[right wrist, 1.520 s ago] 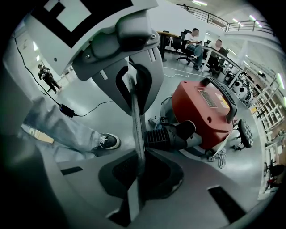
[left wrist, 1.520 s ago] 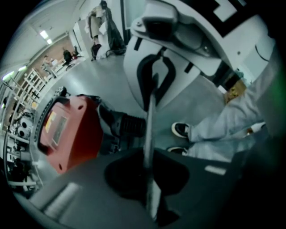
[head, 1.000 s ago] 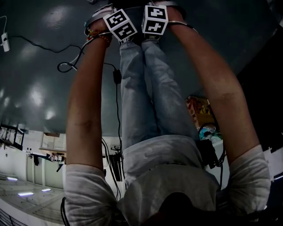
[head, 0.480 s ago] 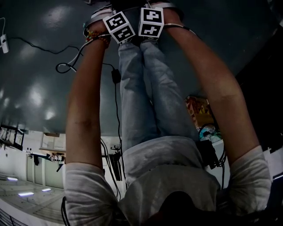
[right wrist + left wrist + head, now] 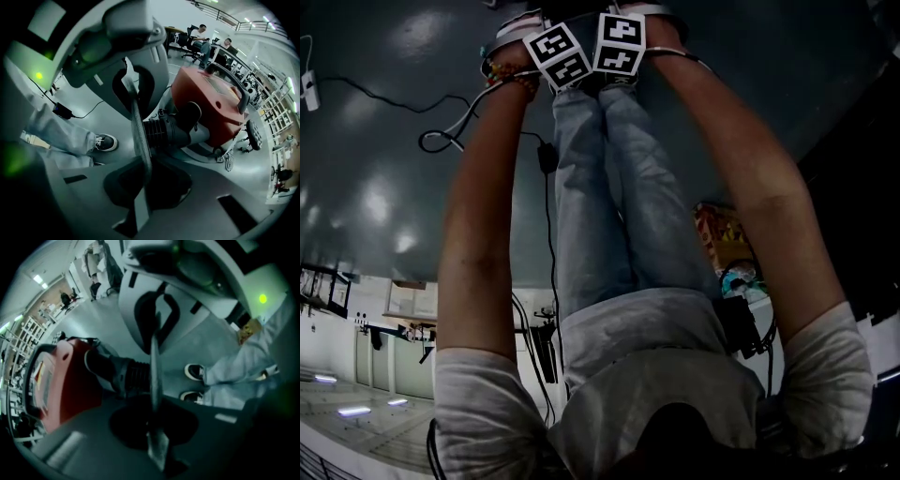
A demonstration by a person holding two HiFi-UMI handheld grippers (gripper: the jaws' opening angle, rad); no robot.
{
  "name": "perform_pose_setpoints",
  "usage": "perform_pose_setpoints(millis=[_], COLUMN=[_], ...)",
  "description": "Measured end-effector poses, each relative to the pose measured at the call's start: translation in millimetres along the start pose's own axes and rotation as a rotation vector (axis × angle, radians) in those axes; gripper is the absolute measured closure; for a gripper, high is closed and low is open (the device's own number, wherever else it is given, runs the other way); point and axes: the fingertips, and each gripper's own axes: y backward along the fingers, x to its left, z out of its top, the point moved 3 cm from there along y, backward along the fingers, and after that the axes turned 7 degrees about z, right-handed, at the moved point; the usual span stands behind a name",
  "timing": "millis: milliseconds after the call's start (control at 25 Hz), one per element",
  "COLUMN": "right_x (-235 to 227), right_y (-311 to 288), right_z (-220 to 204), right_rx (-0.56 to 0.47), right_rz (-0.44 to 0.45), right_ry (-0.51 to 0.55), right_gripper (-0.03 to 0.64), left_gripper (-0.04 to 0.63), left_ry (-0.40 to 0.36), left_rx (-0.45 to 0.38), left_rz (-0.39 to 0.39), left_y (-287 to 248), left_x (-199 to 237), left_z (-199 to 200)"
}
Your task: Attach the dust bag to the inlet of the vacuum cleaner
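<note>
Two handheld tools meet nose to nose: the left gripper [image 5: 157, 446] and the right gripper [image 5: 137, 206] are each clamped on the same thin grey flat sheet [image 5: 154, 366], seen edge-on and probably the dust bag. Just beyond it, the red vacuum cleaner [image 5: 213, 101] aims its black ribbed inlet tube [image 5: 164, 133] lengthwise at the sheet's face, about equally near both grippers.

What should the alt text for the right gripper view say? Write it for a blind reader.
The right hand-held gripper clamps a thin grey sheet, seen edge-on, probably the dust bag's collar, with the left hand-held gripper gripping its far end. Just behind stands a red vacuum cleaner with its black ribbed inlet pointing at the sheet.
</note>
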Motion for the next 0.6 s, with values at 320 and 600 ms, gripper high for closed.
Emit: perform_pose_setpoints(millis=[320,600], right_x=[0,-1], right_y=[-9,7], right_z=[-7,-6], right_rx=[-0.023,-0.019], right_rz=[0.049,0.034], right_ry=[-0.076,-0.002], right_gripper=[0.591,0.591], left_gripper=[0.565,0.566], left_ry=[0.002,0.019], left_rx=[-0.038,-0.025], left_rz=[-0.037,-0.081], left_y=[8,-15], left_x=[8,0], left_z=[8,6])
